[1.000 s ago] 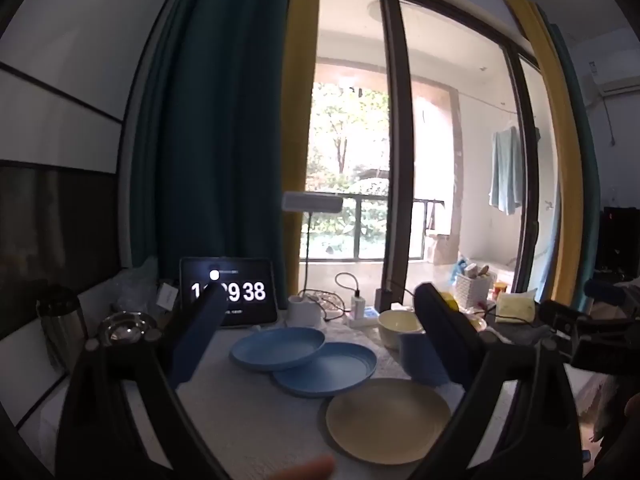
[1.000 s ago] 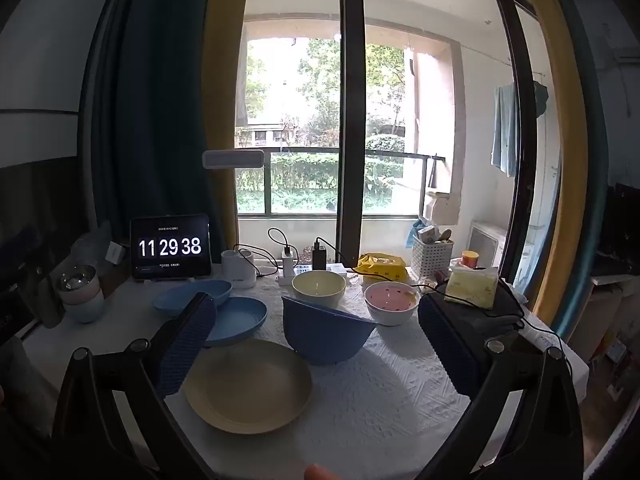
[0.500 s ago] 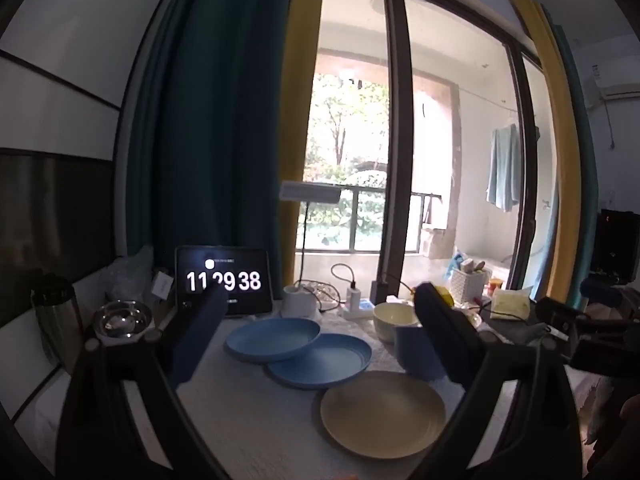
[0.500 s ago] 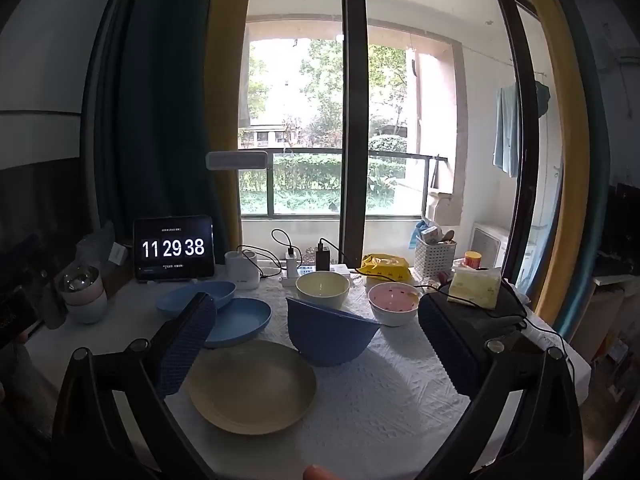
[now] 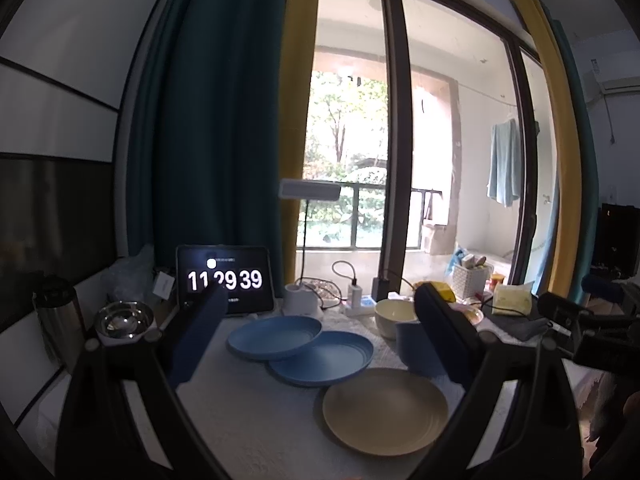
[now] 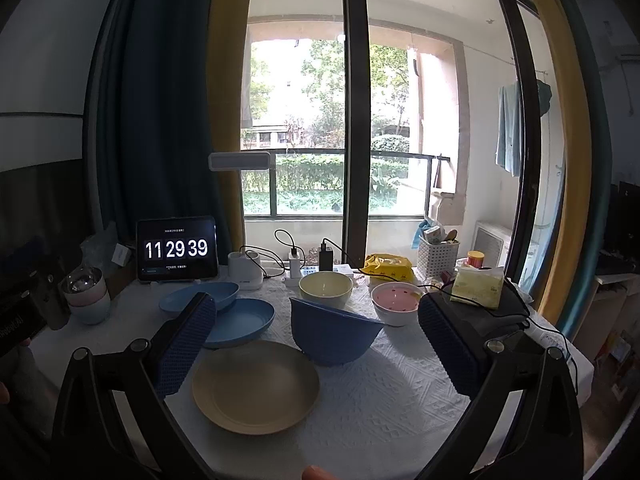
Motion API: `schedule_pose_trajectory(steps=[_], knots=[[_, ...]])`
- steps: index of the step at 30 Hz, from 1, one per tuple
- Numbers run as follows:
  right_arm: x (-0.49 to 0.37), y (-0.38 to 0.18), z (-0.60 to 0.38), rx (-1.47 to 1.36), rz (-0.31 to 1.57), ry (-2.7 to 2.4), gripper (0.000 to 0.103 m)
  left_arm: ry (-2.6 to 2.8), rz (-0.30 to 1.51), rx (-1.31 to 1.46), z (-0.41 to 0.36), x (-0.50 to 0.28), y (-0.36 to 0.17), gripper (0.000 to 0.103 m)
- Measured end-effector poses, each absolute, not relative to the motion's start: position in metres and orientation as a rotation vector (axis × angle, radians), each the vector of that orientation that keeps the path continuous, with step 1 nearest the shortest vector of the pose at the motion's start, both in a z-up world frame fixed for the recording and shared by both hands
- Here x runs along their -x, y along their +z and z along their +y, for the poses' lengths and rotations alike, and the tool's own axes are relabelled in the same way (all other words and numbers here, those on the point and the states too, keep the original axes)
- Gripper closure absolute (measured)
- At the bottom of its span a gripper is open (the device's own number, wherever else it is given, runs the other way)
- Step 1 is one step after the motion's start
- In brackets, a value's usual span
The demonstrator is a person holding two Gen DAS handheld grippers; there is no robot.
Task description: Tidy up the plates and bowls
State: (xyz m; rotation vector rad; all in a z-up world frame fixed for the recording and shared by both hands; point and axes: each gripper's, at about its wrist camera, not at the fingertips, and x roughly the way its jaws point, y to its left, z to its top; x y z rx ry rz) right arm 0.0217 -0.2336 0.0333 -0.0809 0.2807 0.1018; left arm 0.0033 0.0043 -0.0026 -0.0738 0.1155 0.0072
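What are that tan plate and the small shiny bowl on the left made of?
The tan plate looks like matte plastic or a wheat-straw composite: even, dull colour with no glaze shine, though I can't be sure. The small shiny bowl appears to be polished stainless steel, given its mirror-like grey reflections.

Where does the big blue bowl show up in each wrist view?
Left wrist: blue bowl right of centre, mostly hidden behind the right finger, beyond the tan plate.
Right wrist: blue bowl at centre, in full view, tilted, right of and beyond the tan plate.
Shared landmark: the clock tablet at the table's far left.
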Motion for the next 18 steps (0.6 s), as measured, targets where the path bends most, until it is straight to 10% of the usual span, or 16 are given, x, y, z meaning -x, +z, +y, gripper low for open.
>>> schedule_pose_trajectory(steps=[18], knots=[[-0.0225,0.0329,-0.2314,0.078,0.291,0.116,0.0,0.005,0.126,0.077,0.007,-0.0036,-0.0036,0.007]])
